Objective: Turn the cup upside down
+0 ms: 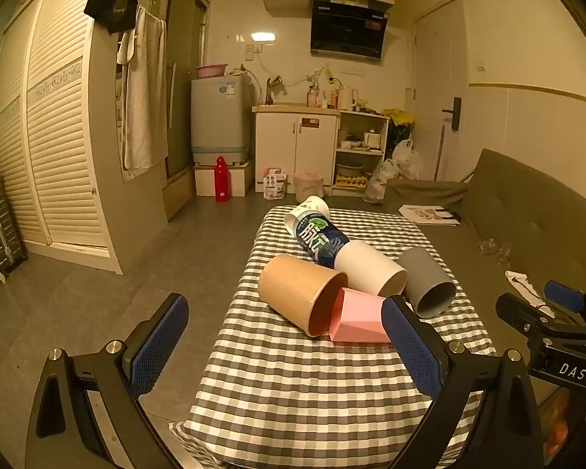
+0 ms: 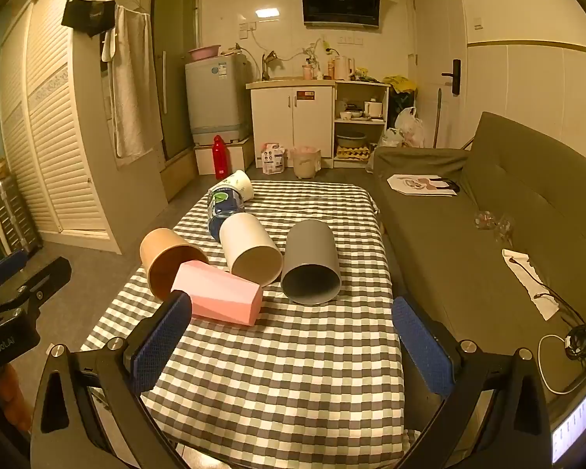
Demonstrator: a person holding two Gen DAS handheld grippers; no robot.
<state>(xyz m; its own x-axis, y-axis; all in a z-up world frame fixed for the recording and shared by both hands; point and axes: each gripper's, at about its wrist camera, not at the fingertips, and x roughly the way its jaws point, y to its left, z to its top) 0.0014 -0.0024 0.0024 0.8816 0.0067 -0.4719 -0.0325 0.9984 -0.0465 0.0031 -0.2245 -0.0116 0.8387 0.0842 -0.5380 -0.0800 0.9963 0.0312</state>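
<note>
Several cups lie on their sides on the checked table [image 1: 293, 391]: a brown paper cup [image 1: 299, 293], a pink faceted cup [image 1: 359, 314], a white cup [image 1: 369, 269], a grey cup [image 1: 427, 281], a blue printed cup [image 1: 320, 240] and a white printed cup [image 1: 306, 211]. The right wrist view shows the brown cup [image 2: 164, 258], pink cup [image 2: 218, 293], white cup [image 2: 250, 250] and grey cup [image 2: 310, 262]. My left gripper [image 1: 289, 346] is open and empty, just short of the brown and pink cups. My right gripper [image 2: 293, 346] is open and empty, near the pink and grey cups.
The table [image 2: 293, 371] has a green sofa [image 2: 488, 215] along its right side, with papers and a cable on it. The right gripper shows at the left wrist view's right edge [image 1: 558, 324]. Kitchen cabinets [image 1: 297, 148] and a washing machine stand far behind.
</note>
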